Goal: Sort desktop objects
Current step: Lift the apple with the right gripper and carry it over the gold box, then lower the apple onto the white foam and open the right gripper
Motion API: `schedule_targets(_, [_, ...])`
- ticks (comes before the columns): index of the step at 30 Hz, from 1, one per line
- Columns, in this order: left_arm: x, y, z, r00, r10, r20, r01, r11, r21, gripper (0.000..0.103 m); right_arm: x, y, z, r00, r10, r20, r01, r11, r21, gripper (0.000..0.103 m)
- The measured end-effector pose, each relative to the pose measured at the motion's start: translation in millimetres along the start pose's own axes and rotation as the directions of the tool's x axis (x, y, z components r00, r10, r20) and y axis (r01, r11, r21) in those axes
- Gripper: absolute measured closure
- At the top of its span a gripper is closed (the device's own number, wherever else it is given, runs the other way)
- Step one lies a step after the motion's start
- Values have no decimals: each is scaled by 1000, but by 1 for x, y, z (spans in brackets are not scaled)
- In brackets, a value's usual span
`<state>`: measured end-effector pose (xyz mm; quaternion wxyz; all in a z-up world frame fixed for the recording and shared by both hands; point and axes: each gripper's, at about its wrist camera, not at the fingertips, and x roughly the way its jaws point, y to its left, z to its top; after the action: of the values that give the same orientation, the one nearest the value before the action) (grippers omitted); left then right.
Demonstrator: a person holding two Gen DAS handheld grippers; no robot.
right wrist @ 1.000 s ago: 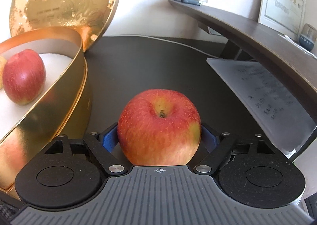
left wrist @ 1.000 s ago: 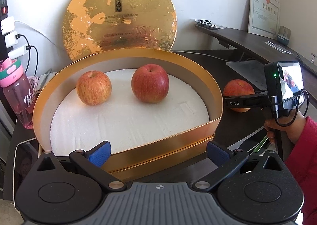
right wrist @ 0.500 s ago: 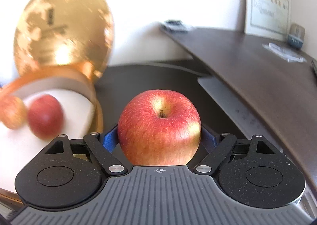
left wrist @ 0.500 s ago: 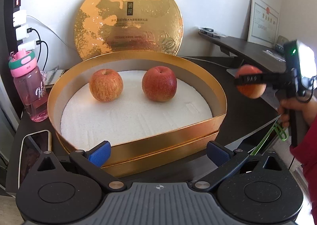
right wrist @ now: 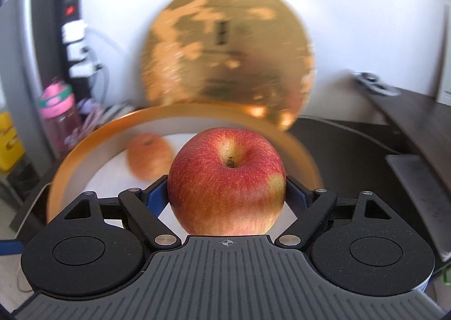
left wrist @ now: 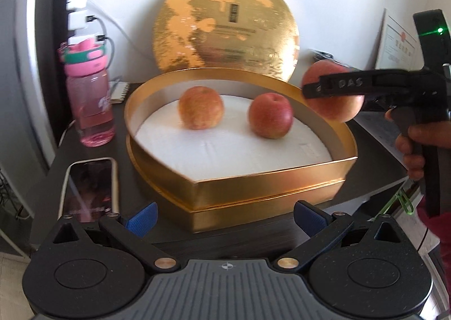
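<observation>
A red apple is clamped in the right tongs, held above the gold box's 3 o'clock rim. Two apples are seen inside. The left tongs are spread wide, empty. A pink bottle and phone are seen at 9 o'clock.

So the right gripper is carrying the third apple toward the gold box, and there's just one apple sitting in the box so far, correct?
Not quite: the gold box already holds two apples, as the left wrist view shows. The rest holds: the right gripper is shut on an apple.
</observation>
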<state>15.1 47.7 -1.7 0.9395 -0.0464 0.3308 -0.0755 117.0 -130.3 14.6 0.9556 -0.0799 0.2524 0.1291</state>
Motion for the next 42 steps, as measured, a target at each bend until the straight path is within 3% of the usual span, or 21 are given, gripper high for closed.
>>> schedule_targets(8, [-2,26,-6,999,40,-13,-40,997,-63,0,40,48,-10,990,52,-128,-60,997,-56,19])
schedule_targets(18, [5,38,-12,999,37,-38,-40,995,-93,0,86,69,-6,972,34,-234,-64,991,-121,19])
schedule_targets(39, [8,43,-16,998,33,-62,-40,993,-109,0,104,70,-13,949,37,-312,-75,991,-111,18])
schedule_targets(42, [6,41,-16,998,34,-61,-41,994,-104,0,100,72,-13,954,30,-298,-71,989,-129,11])
